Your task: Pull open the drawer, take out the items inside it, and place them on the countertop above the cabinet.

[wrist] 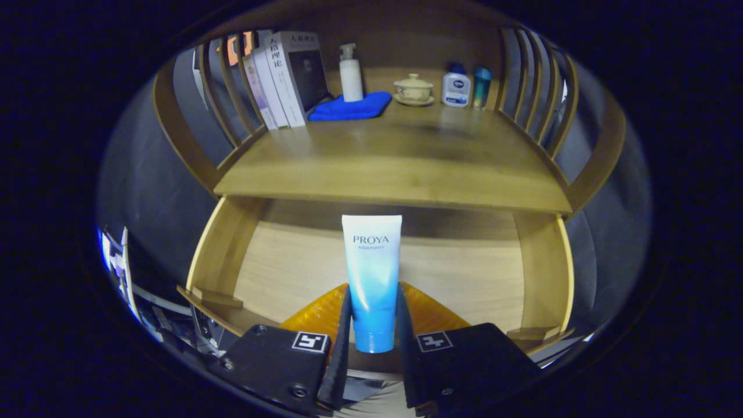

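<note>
In the lower centre of the frame, the gripper [372,325] pinches a blue-and-white tube [371,278] between its two fingers, both pressing on the tube's lower body just above its cap. The tube stands upright, cap down, its flat crimped end uppermost.

Behind it the wooden drawer [540,273] stands pulled open — pale smooth floor, bare, with side walls at lower left and lower right leaving wide room between them. Above the drawer, across the middle of the frame, runs the front edge of the countertop [395,168], a smooth, golden-brown wood surface, open across its front and middle. Curved slatted rails rise at either side.

Along the back, in the upper part of the frame: upright books [284,78] at left, a white pump bottle [350,75] standing on a folded blue cloth [351,107], a lidded ceramic cup [413,90] on a saucer, then a small white bottle [456,87] and a teal bottle [481,87] close together.
</note>
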Motion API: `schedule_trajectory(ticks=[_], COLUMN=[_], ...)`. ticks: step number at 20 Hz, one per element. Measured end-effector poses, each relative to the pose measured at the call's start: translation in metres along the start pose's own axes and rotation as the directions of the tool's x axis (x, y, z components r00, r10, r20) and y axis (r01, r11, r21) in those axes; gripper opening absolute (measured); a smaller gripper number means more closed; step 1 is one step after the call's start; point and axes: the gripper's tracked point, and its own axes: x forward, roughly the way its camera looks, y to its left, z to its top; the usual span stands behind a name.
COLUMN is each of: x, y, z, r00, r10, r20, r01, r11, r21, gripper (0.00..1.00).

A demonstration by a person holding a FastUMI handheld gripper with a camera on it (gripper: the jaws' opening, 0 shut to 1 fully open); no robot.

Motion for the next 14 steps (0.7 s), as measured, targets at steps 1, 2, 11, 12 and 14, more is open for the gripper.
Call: schedule_trajectory(ticks=[1, 2, 11, 12, 14], x=[-0.003, -0.004, 0.004, 0.004, 0.009], y=[0.000, 0.002, 0.014, 0.012, 0.015], z=[0.006, 0.012, 0.063, 0.073, 0.084], r00=[1.000, 1.000, 0.998, 0.997, 0.998], r10=[0.002, 0.003, 0.001, -0.010, -0.002], r20=[0.010, 0.018, 0.060, 0.071, 0.067], r01=[-0.002, -0.003, -0.004, 0.006, -0.002], r11=[1.000, 1.000, 0.999, 0.998, 0.998], r21=[0.006, 0.010, 0.054, 0.057, 0.055], gripper=[0.42, 0.42, 0.42, 0.42, 0.42])
